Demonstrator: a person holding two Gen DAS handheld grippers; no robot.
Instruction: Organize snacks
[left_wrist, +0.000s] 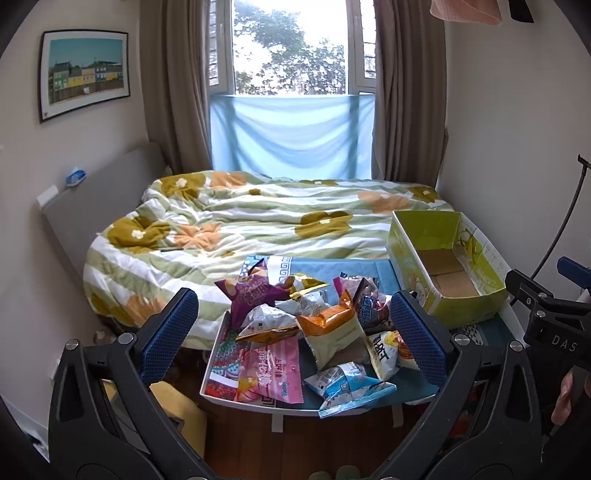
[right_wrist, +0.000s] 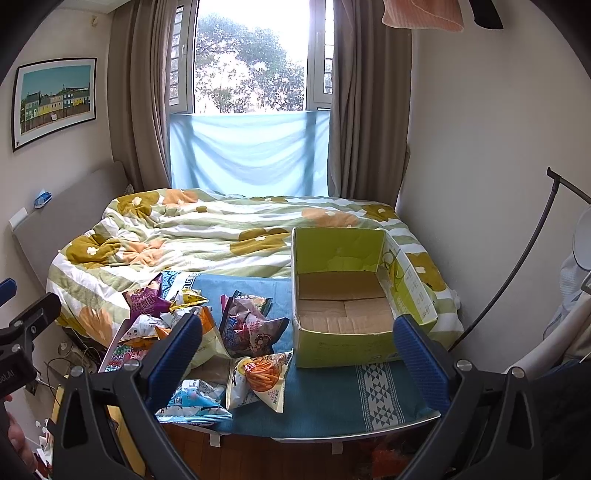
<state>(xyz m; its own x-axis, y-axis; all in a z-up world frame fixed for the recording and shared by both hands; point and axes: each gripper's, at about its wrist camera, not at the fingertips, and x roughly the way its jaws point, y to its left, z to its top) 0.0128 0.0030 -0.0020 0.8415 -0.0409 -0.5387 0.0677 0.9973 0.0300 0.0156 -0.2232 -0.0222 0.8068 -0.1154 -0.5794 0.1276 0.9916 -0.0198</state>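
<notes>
Both grippers hover level above the desk, jaws wide apart: left gripper over the snack pile, right gripper facing the empty box.

Snack bags sit in a loose heap on the left of the blue cloth — purple, orange, pink, blue ones — with an empty green cardboard box open-topped beside them.

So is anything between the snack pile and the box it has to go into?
Nothing visible. The box stands open-topped and empty right of the snacks on the blue mat, with only bare mat between. Both grippers, left and right, are open and hold nothing.
</notes>
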